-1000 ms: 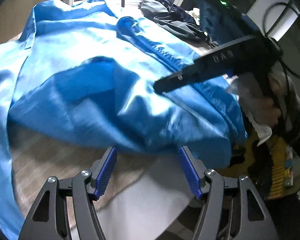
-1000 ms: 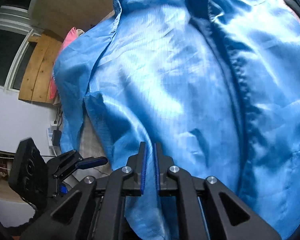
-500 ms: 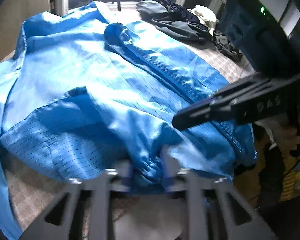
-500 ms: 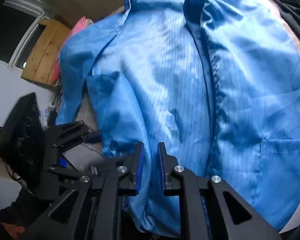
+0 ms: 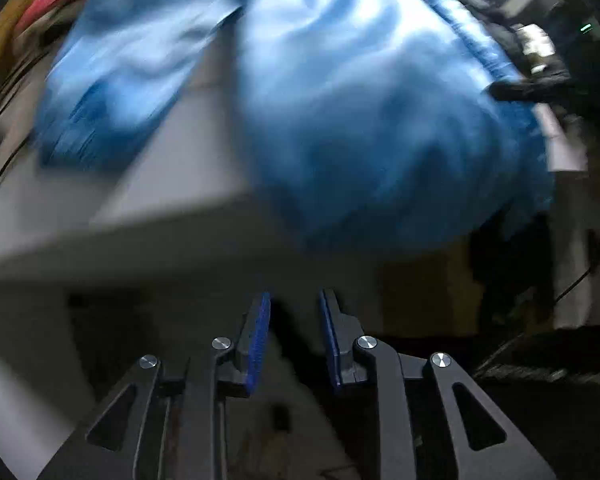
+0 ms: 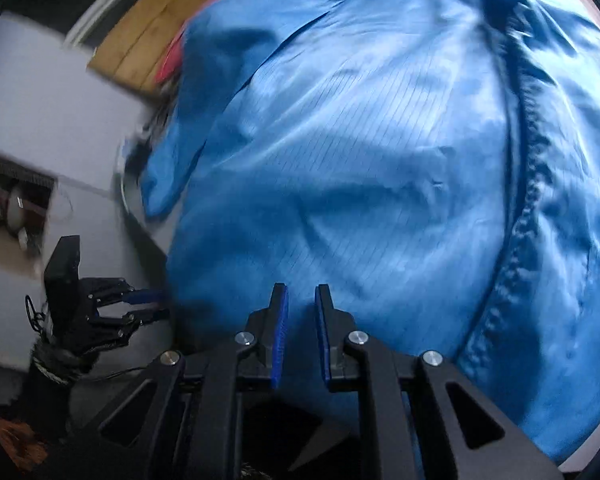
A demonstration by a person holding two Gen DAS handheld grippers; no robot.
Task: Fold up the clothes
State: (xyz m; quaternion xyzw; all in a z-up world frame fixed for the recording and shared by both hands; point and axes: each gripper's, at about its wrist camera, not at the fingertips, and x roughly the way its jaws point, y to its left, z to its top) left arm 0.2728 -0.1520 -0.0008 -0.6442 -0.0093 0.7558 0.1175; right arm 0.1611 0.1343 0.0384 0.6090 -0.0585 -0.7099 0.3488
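Observation:
A shiny blue zip jacket (image 6: 380, 160) lies spread on the table, its hem hanging over the near edge; it also shows blurred in the left wrist view (image 5: 380, 120), with a sleeve (image 5: 120, 80) to the left. My left gripper (image 5: 294, 300) is slightly open and empty, below the table edge and clear of the hem; it also shows in the right wrist view (image 6: 140, 304). My right gripper (image 6: 300, 292) is slightly open with nothing between its pads, right at the jacket's lower hem. Its dark body shows in the left wrist view (image 5: 540, 88).
The white table edge (image 5: 140, 220) runs across the left wrist view. A pink item (image 6: 204, 36) and a wooden board (image 6: 152, 32) lie beyond the jacket at the left. Dark clutter sits under and right of the table.
My left gripper let go of the jacket hem, pulled back and dropped below the table edge. My right gripper opened a little wider and the jacket shifted towards it.

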